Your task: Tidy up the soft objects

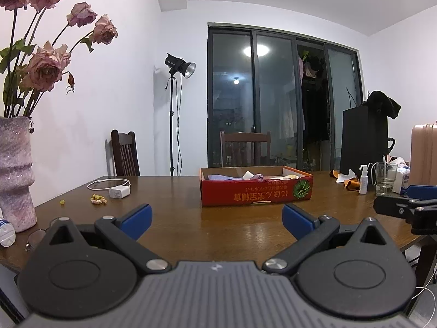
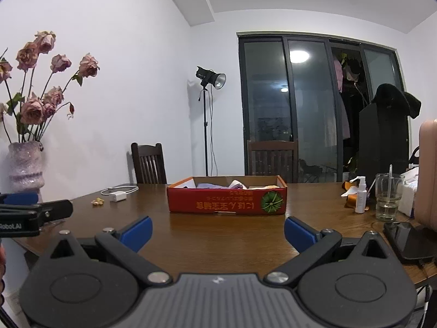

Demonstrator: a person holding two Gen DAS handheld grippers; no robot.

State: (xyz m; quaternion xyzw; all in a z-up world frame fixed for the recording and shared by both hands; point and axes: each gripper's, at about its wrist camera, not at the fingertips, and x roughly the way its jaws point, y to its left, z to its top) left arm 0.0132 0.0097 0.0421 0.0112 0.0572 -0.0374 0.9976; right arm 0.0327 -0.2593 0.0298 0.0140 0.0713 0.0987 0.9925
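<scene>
Both wrist views at one moment. The left hand-held gripper [image 1: 217,222] and the right hand-held gripper [image 2: 218,231] were held side by side above the near edge of the desk [image 1: 169,191], each with its blue pads spread wide and nothing between them. The soft objects [image 1: 235,176] lay inside the red cardboard box [image 1: 256,192] at mid-desk, well apart from both tools; only their tops showed over the rim: a lilac folded piece, a white one, a pinkish roll [image 2: 237,184] and something yellow at the far right. They were judged light, limp and prone to unfolding or dragging a neighbour along, so a pinch across a folded edge or through the middle of the roll would probably hold best. The shallow box looked light enough to slide if pushed.
</scene>
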